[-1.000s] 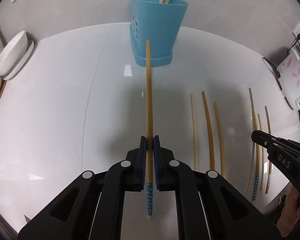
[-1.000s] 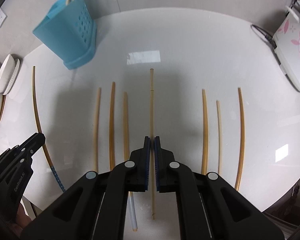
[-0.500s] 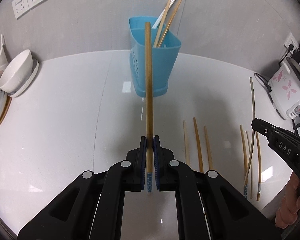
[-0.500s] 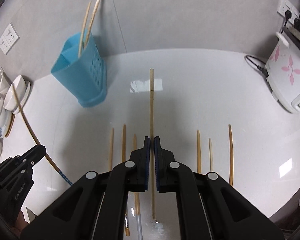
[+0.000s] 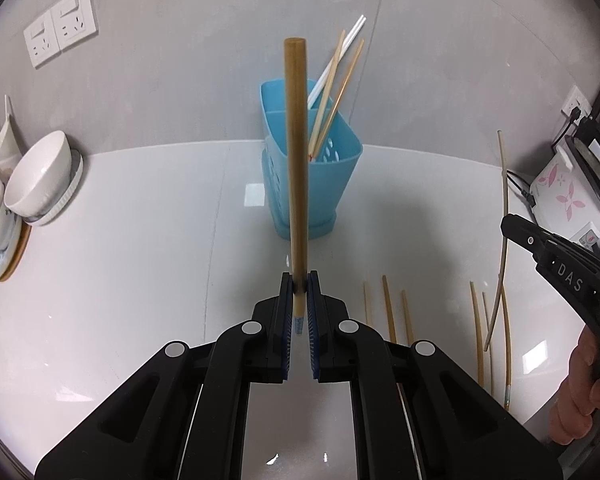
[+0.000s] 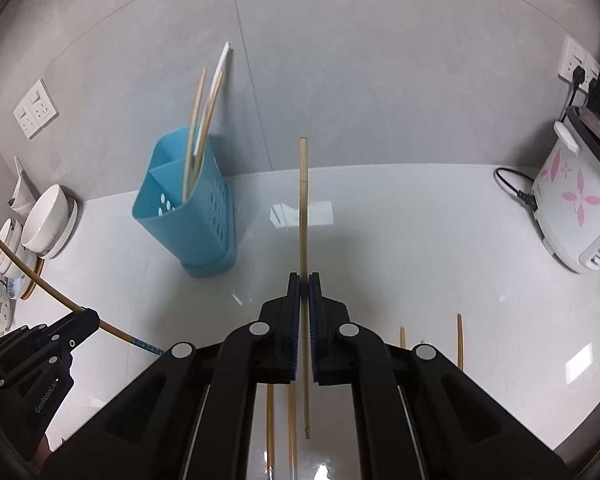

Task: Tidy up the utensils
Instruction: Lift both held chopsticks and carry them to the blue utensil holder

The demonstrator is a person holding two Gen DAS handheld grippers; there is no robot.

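My left gripper (image 5: 300, 284) is shut on a brown chopstick (image 5: 297, 168) with a blue-patterned tip, raised above the counter and pointing toward the blue utensil holder (image 5: 316, 184). The holder stands by the wall with several chopsticks in its right compartment. My right gripper (image 6: 304, 280) is shut on a thinner pale chopstick (image 6: 303, 208), also lifted; the holder (image 6: 188, 220) lies to its left. In the left wrist view the right gripper (image 5: 512, 226) shows at the right edge with its chopstick (image 5: 504, 184). In the right wrist view the left gripper (image 6: 86, 316) sits at lower left.
Several loose chopsticks (image 5: 388, 306) lie on the white counter (image 5: 140, 240) near its front edge. White bowls and plates (image 5: 40, 184) are stacked at the left. A flowered rice cooker (image 6: 572, 204) with its cord stands at the right. Wall sockets (image 5: 60, 24) sit on the grey wall.
Both grippers have risen from the counter, each lifting its chopstick. The views have tilted up, so the holder's top and the wall now show, and the loose chopsticks have dropped lower in frame.
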